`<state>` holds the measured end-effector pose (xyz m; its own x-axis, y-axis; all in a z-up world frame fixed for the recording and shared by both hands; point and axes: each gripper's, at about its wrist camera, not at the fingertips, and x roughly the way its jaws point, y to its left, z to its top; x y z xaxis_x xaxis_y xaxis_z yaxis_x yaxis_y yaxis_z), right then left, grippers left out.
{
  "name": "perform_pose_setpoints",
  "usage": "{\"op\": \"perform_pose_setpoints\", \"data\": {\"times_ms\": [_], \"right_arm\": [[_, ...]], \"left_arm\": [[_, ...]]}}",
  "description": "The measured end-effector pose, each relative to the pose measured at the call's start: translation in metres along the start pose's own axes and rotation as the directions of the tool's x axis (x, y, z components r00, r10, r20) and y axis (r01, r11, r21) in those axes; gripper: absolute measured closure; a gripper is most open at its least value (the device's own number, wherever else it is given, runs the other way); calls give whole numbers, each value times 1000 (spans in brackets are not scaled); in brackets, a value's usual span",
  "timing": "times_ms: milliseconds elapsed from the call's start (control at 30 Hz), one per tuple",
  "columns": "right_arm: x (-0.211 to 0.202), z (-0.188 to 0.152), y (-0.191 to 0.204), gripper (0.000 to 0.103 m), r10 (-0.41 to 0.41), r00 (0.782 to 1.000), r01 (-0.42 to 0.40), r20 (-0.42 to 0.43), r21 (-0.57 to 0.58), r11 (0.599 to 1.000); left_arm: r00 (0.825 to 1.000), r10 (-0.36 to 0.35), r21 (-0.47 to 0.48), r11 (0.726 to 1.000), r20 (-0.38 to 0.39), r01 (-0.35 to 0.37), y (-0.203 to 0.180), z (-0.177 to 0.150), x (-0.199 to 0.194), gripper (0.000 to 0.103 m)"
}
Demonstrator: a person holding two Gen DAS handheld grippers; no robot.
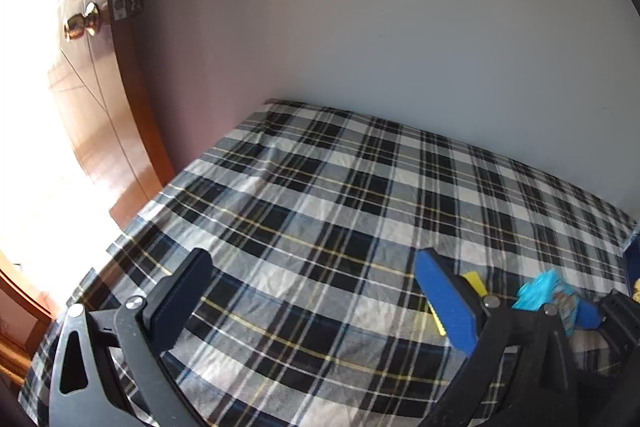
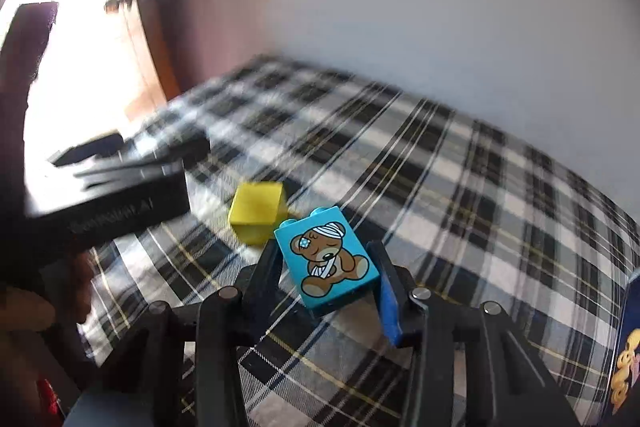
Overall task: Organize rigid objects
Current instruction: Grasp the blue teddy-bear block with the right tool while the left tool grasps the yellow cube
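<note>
My right gripper point(image 2: 326, 261) is shut on a blue toy brick point(image 2: 328, 259) with a bandaged teddy bear printed on it, held just above the plaid cloth point(image 2: 460, 187). A yellow brick point(image 2: 258, 213) lies on the cloth just ahead and left of it. My left gripper point(image 1: 316, 291) is open and empty over the cloth, its blue-padded finger point(image 1: 444, 307) on the right. Past that finger a sliver of the yellow brick point(image 1: 474, 281) shows, and the blue brick point(image 1: 546, 293) in the right gripper, blurred. The left gripper also shows in the right wrist view point(image 2: 120, 171), blurred.
The plaid cloth covers a surface against a pale wall point(image 1: 400, 27). A wooden door point(image 1: 100, 107) with a brass knob point(image 1: 82, 23) stands at the left in bright light. A dark blue box point(image 2: 626, 347) with yellow print sits at the right edge.
</note>
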<state>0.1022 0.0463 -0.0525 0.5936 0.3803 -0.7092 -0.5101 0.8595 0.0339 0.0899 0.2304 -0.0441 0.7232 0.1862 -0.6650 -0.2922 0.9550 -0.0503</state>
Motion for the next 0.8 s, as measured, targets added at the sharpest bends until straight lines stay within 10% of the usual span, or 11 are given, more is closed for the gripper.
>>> {"op": "perform_pose_setpoints", "data": {"times_ms": [233,600,767,800], "right_arm": [[-41,-14,-29,57,-73,988,56,138,121,991],[-76,-39,-50,57,-175,971,146,163,172,974],[-69,-38,-50,57,-158,978,134,137,172,976],[-68,-38,-51,57,-156,979,131,133,175,976]], "left_arm": [[988,-155,17,988,-10,155,-22,-6,-8,5],[985,-85,121,987,-152,104,-79,-10,22,30],[980,-70,112,989,-184,92,-78,-14,24,52],[982,-71,115,989,-178,92,-78,-14,22,69]]}}
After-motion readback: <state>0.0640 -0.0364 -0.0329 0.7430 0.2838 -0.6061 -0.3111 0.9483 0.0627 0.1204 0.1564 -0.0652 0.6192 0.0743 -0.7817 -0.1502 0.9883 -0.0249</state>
